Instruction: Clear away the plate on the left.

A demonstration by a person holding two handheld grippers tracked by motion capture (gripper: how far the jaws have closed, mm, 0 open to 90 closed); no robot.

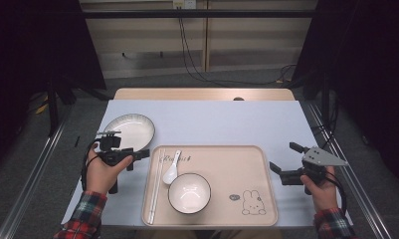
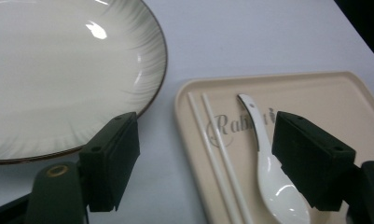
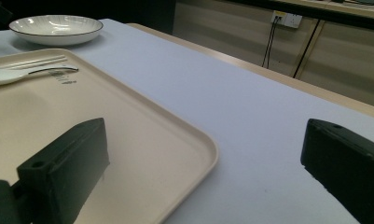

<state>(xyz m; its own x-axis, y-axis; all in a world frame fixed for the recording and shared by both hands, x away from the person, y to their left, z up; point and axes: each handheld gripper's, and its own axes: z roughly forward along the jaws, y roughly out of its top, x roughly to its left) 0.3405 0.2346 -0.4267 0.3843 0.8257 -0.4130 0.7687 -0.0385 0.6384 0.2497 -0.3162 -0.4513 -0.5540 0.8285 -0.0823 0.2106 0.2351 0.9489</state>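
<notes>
With my left gripper (image 2: pixel 205 161) wide open and empty beside the white plate (image 1: pixel 129 130), I line its jaws squarely over the chopsticks (image 2: pixel 220 156) on the tray's (image 1: pixel 266 191) left edge, while my right gripper (image 1: pixel 285 162) waits, open and empty.

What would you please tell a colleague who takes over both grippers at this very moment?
Left gripper: jaws open, nothing between them, beside the tray's left edge, just below the plate.
Right gripper: jaws open and empty, at the right edge of the tray.
On the tray: white chopsticks along the left side, spoon next to them, bowl near the front.
Done: the plate stands on the table, off the tray.
Left: probably the tray's remaining pieces, though nothing is gripped yet.
</notes>
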